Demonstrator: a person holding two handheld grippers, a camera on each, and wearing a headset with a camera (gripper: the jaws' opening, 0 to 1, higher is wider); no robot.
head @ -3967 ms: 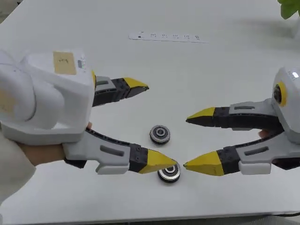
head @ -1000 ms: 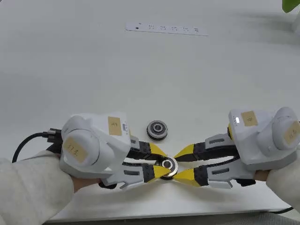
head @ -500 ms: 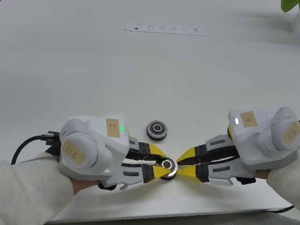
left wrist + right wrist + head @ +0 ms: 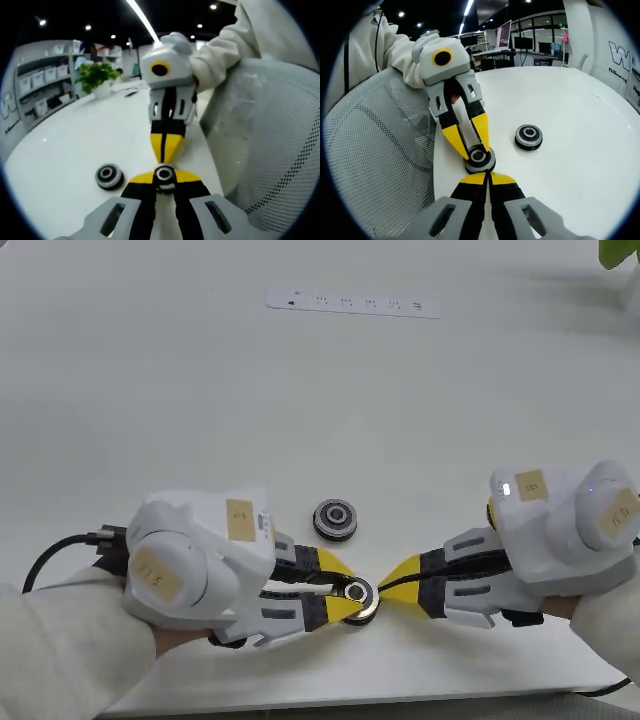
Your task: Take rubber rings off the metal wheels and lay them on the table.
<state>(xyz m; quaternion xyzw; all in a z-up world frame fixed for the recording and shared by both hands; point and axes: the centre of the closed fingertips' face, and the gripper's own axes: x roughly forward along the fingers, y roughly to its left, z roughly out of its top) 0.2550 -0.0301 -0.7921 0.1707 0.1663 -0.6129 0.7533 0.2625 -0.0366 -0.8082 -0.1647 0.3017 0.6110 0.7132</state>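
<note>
Two black-ringed metal wheels (image 4: 335, 519)

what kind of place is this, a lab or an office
Likely an office-like lab or workshop: a big white table with a power strip, shelves of storage bins along a wall, and monitors on desks behind.

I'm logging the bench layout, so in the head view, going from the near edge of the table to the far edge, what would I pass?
Gripped wheel between the jaws of the left gripper → loose wheel → white power strip.
</note>
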